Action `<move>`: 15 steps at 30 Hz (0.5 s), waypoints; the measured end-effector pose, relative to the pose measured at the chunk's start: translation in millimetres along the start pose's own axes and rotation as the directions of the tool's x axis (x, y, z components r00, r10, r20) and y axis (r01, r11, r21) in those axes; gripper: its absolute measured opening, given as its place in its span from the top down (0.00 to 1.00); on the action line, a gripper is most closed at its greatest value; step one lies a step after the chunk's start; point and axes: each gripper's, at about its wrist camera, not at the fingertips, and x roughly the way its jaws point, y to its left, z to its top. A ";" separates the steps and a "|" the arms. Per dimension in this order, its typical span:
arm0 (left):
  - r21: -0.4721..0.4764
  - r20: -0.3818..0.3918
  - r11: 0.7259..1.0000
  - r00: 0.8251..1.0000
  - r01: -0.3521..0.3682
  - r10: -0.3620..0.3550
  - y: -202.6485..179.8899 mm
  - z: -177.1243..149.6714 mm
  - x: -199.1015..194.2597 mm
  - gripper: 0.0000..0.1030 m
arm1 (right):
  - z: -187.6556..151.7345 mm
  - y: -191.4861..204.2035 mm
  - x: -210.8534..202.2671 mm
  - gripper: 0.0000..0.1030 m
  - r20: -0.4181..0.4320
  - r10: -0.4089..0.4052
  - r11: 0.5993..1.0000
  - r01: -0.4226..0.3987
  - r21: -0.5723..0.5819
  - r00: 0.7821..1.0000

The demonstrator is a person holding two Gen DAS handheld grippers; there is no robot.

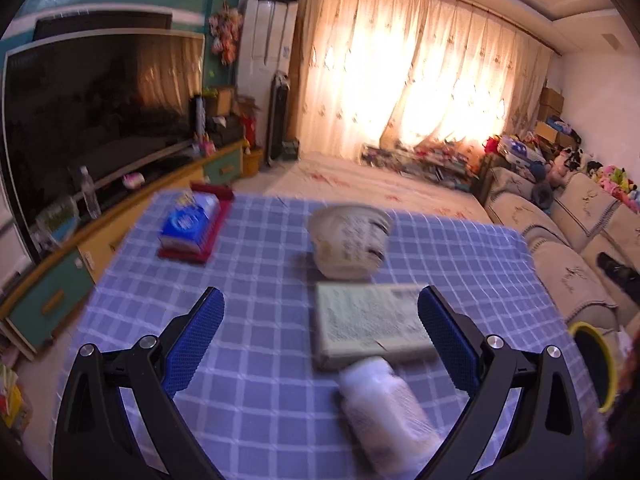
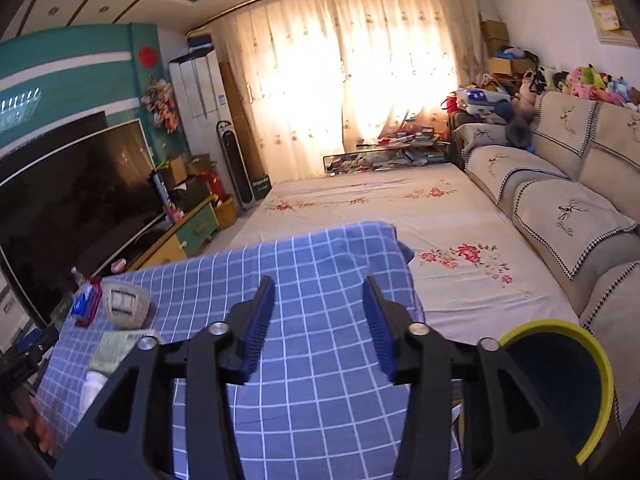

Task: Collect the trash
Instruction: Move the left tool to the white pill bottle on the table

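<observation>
On the blue checked tablecloth (image 1: 260,320) lie a white plastic bottle (image 1: 384,404) on its side, a flat pale green box (image 1: 370,326) behind it, and a crumpled paper bowl (image 1: 350,240) farther back. My left gripper (image 1: 320,300) is open above the table, with the box and bottle between and just below its fingers, untouched. My right gripper (image 2: 320,284) is open and empty over the bare cloth (image 2: 320,380). The bowl (image 2: 126,306), box (image 2: 116,346) and bottle (image 2: 94,390) lie to its left. A yellow-rimmed bin (image 2: 560,384) stands at its right.
A blue tissue pack on a red holder (image 1: 192,226) sits at the table's far left. A TV (image 1: 96,120) on a low cabinet is left, a sofa (image 2: 560,208) right, a floral mat (image 2: 400,216) ahead. The bin's rim (image 1: 596,364) shows at the left view's right edge.
</observation>
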 end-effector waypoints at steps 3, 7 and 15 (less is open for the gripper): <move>-0.003 -0.091 1.000 0.996 -0.020 0.020 -18.0 -18.2 1.9 0.07 | -0.7 -5.5 4.0 0.54 -0.021 0.012 1.000 -0.012 0.023 1.000; 0.006 -0.158 0.999 0.987 -0.035 0.035 -33.7 -39.3 6.1 0.07 | -2.2 -1.5 4.2 0.54 -0.022 0.017 1.000 -0.017 0.021 1.000; -0.040 -0.227 0.994 0.969 -0.106 0.094 -33.9 -47.6 18.9 0.18 | -2.4 -2.6 4.4 0.53 -0.029 0.042 0.999 -0.041 0.027 0.999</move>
